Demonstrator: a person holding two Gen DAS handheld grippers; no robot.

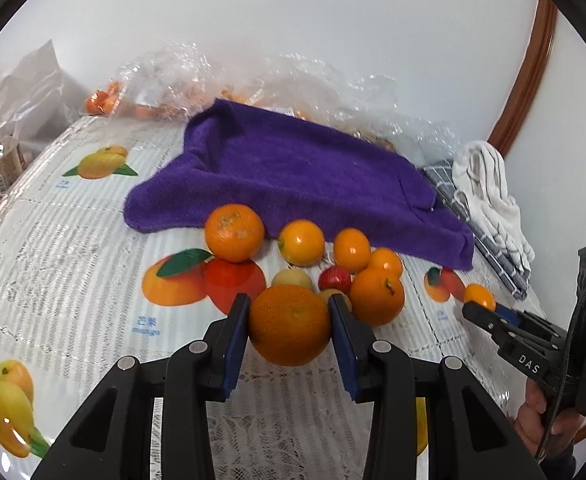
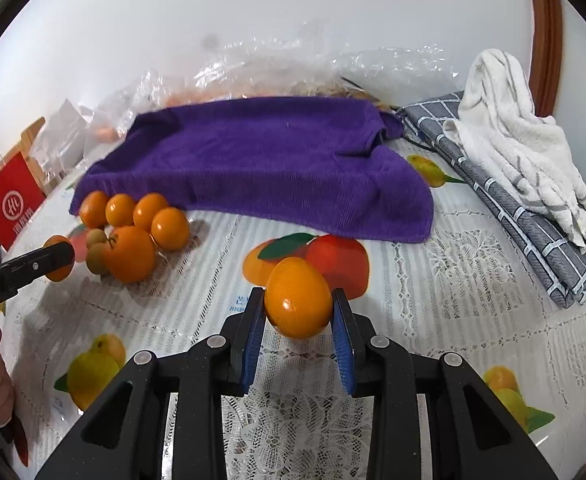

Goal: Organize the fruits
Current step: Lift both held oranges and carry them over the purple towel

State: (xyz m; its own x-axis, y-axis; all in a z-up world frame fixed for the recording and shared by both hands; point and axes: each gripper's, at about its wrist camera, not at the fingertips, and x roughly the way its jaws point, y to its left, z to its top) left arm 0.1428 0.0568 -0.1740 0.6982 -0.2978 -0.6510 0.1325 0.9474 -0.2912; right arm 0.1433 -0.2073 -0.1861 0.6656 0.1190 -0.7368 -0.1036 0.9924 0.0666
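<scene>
My left gripper (image 1: 289,309) is shut on a large orange (image 1: 289,326), with a blue pad pressed against each side. Right behind it lies a cluster of several fruits (image 1: 351,250): oranges, small yellow ones and a red one (image 1: 334,279). One more orange (image 1: 233,233) sits at the purple towel's edge. My right gripper (image 2: 298,300) is shut on a small smooth orange fruit (image 2: 298,298) above the fruit-print tablecloth (image 2: 433,280). The right wrist view shows the cluster (image 2: 131,252) at the left and the left gripper's finger (image 2: 49,258) over its orange. In the left wrist view the right gripper (image 1: 478,309) shows at the right.
A purple towel (image 1: 293,172) lies spread behind the fruit. Crumpled clear plastic bags (image 1: 181,76) with more oranges line the wall. A white towel (image 2: 525,152) on a folded grey checked cloth (image 2: 533,232) lies at the right. A red box (image 2: 11,204) stands far left.
</scene>
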